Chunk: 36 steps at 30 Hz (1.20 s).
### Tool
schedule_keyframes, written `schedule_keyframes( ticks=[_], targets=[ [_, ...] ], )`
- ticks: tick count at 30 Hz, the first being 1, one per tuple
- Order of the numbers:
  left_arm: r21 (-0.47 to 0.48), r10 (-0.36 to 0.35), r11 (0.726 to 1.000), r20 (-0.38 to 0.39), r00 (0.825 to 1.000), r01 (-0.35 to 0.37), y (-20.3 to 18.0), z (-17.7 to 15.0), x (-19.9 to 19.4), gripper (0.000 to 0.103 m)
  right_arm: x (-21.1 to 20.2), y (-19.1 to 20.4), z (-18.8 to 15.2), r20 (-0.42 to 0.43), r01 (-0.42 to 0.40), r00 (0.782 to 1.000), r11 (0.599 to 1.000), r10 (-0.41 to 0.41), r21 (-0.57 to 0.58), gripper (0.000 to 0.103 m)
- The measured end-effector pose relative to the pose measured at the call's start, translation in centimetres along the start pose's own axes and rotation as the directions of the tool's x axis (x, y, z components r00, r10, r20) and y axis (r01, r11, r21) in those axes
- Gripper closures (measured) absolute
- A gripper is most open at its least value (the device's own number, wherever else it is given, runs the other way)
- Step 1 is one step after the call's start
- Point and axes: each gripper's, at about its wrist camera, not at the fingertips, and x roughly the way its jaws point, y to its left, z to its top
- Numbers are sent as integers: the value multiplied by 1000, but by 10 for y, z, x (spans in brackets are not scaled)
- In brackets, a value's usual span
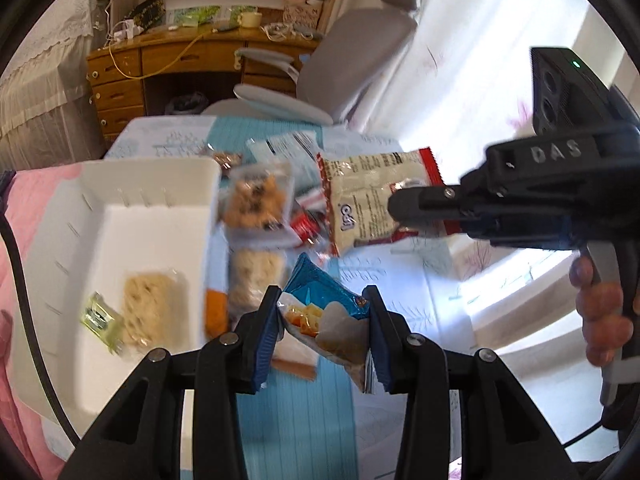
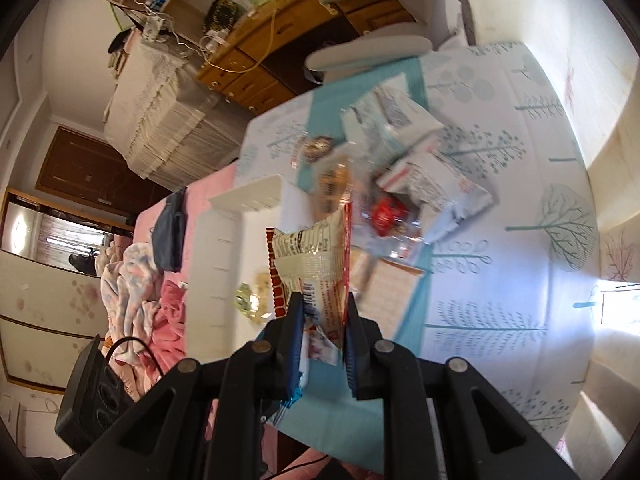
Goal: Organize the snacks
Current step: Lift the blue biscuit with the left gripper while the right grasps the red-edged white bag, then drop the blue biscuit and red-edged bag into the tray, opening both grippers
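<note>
Sitting left of both hands, the white tray (image 1: 120,216) already holds two packets and lies nearer the left hand-held gripper (image 1: 322,320), which is clamped on one blue snack packet (image 1: 320,304) lifted over the bench (image 1: 400,280). Rightward, about six loose packets are heaped beside the tray. The right hand-held gripper (image 2: 322,320) pinches one red-and-white packet (image 2: 312,256), its long axis running away from the jaws.

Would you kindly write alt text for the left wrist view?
The left hand-held gripper pinches a blue snack packet above a table beside a white tray holding two snacks. At right, the right hand-held gripper holds a red-and-white packet.
</note>
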Motion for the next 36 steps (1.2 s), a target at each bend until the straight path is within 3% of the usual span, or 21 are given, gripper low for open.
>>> schedule_keyframes(
  ticks=[13,30,31,34,35,36],
  targets=[
    [-81,-20,997,-34,999,18,108,23,-34,64,27,88,-2,44,-38,998,999,38,-2,85],
    [-177,-52,984,-96,994,35,218,28,-35,62,111,166,-13,-9,-86,996,996,86,-3,84],
    [-172,-48,985,-101,994,30,222,28,-35,59,115,168,-13,-13,-89,996,996,89,-1,84],
    [-185,-55,982,-104,993,35,231,26,-35,36,128,169,-13,-30,-72,997,997,72,20,82],
    [-190,-52,981,-106,993,31,234,26,-34,29,131,167,-13,-34,-68,997,997,69,34,78],
    [-194,-46,981,-110,993,24,236,26,-33,26,134,165,-13,-39,-66,997,997,68,51,68]
  ],
)
